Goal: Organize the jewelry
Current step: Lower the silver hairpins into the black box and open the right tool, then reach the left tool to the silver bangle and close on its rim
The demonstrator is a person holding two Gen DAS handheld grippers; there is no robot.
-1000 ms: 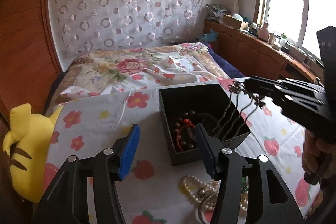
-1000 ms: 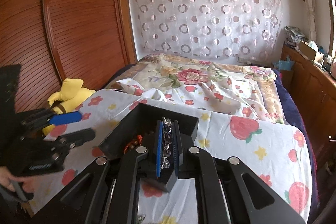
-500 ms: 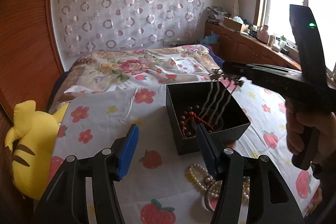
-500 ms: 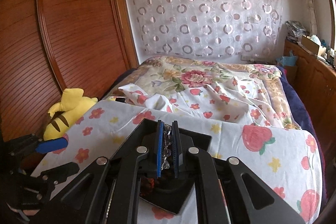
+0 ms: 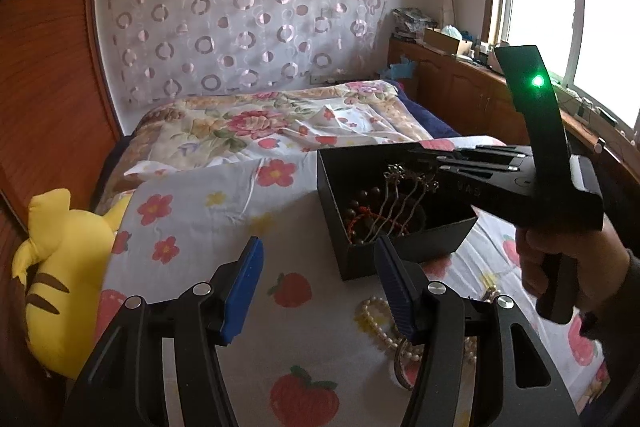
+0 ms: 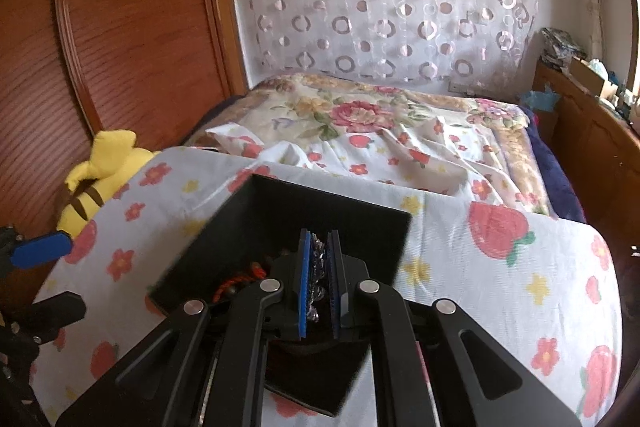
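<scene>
The right gripper (image 6: pixel 318 275) has dropped lower, and its metal chain piece (image 5: pixel 404 203) now dangles inside the black box (image 5: pixel 394 251), above the beaded bracelets (image 5: pixel 362 215). It's clamped on the chain; the left gripper (image 5: pixel 318 287) hangs spread apart, empty. Best to lower further before letting go, so strands coil inside. Pearl necklace (image 5: pixel 378 321) waits outside. No legible writing.

Bare strawberry-print cloth (image 5: pixel 192 211) lies open left of the black cardboard box (image 5: pixel 400 255); a white pearl strand (image 5: pixel 380 323) crowds the near side, the right gripper (image 6: pixel 318 267) fills the box mouth.
</scene>
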